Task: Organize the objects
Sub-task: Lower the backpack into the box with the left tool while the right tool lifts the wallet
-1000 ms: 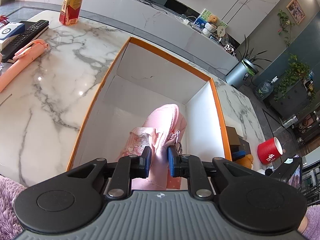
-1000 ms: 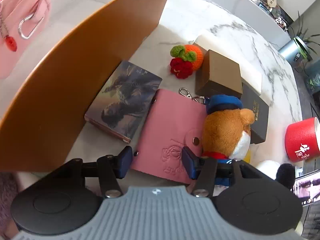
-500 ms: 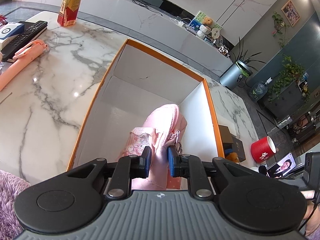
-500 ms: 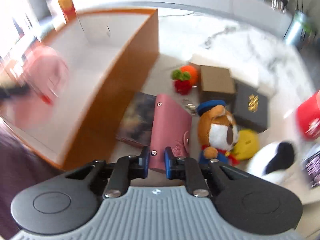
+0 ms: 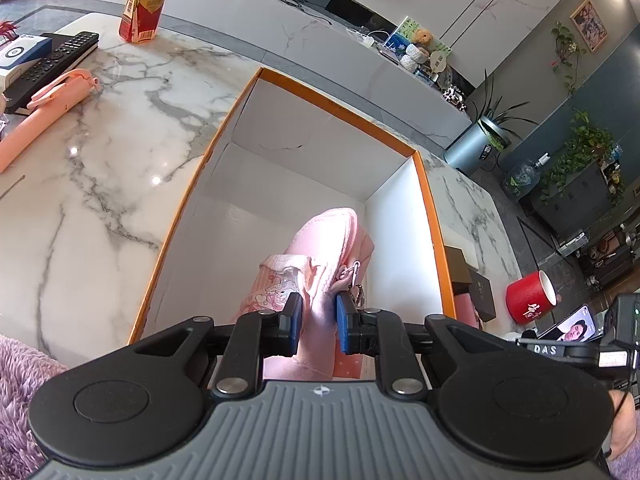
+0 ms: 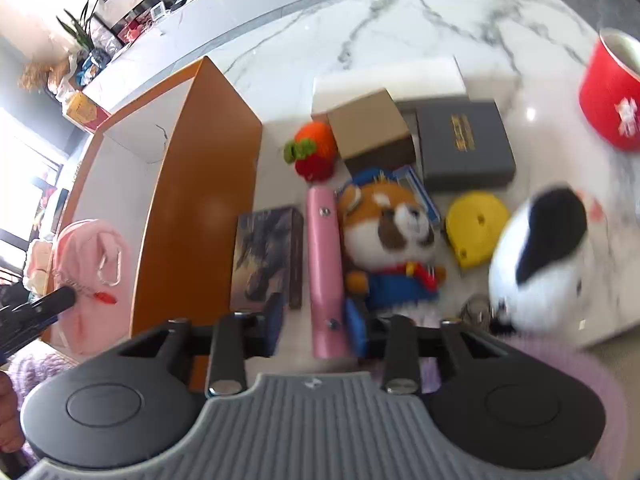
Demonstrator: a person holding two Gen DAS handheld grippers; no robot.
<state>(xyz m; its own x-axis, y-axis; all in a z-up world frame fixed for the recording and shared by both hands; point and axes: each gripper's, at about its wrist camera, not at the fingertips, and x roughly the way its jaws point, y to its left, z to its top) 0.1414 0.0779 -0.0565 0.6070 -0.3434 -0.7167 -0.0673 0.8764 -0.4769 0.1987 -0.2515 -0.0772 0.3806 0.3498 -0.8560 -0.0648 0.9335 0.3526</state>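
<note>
My left gripper (image 5: pixel 318 322) is shut on a pink pouch (image 5: pixel 332 236) with a carabiner and holds it over the open orange box (image 5: pixel 430 208) with white inside walls. The right wrist view shows the same pouch (image 6: pixel 86 256) at the far left, beyond the box's orange wall (image 6: pixel 200 200). My right gripper (image 6: pixel 316 326) hangs over the items beside the box. A pink snap wallet (image 6: pixel 323 256) stands on edge between its fingers. The jaws are opening, and a gap shows at the left pad.
Around the wallet lie a picture book (image 6: pixel 264 256), a bear plush (image 6: pixel 388 232), a crochet fruit (image 6: pixel 312 152), a brown box (image 6: pixel 372 128), a dark box (image 6: pixel 464 144), a yellow case (image 6: pixel 474 224), a black-and-white plush (image 6: pixel 540 264) and a red cup (image 6: pixel 612 96). A bottle (image 5: pixel 146 4) and remote (image 5: pixel 52 60) sit far left.
My right gripper closed on the flat pink wallet, rose and rolled so the wallet stands on edge, then its jaws widened again. The left gripper and pouch stayed put.
</note>
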